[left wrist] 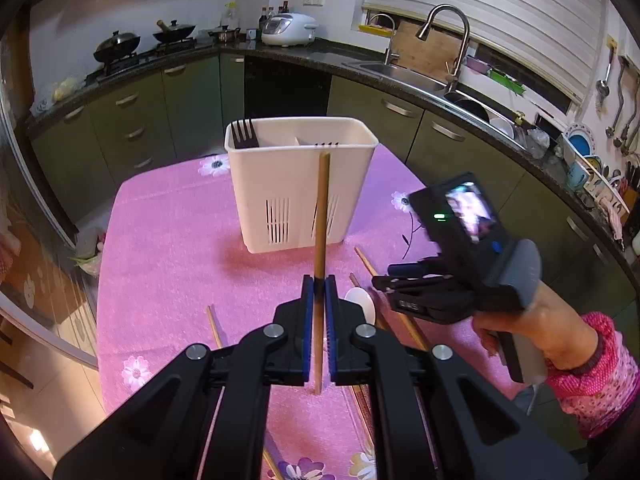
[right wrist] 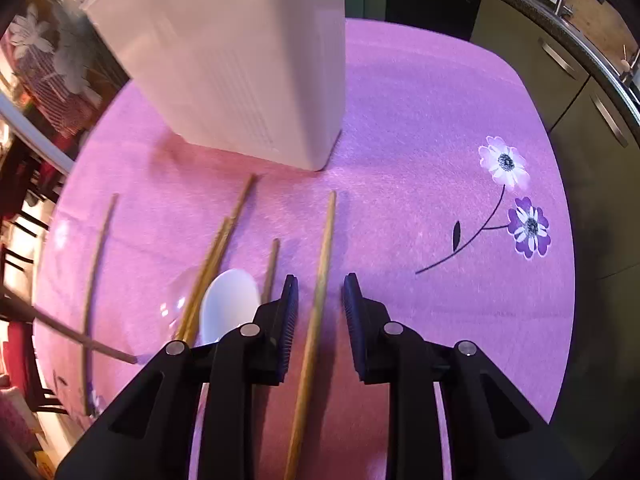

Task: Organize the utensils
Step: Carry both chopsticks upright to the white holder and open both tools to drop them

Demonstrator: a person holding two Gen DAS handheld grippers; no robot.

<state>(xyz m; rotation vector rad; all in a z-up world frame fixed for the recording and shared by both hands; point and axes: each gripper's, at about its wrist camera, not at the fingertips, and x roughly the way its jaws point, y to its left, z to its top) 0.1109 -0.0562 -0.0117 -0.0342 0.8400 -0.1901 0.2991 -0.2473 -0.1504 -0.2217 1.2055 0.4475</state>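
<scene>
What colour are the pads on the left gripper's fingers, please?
Blue pads, closed on a wooden chopstick; clearest in the left wrist view.

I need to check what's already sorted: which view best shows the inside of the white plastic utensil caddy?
The left wrist view. It looks at the white plastic utensil caddy from above its rim, showing its dividers and a black fork in the left compartment. The right wrist view shows only the caddy's outer wall, blurred.

Pink cloth (right wrist: 400, 120) printed with white and purple flowers (right wrist: 505, 163). White caddy (left wrist: 300, 184), black fork (left wrist: 244, 134), tan chopsticks (right wrist: 316, 320), white spoon (right wrist: 228, 304), blue pads (left wrist: 307, 320), olive cabinets (left wrist: 132, 120).
</scene>
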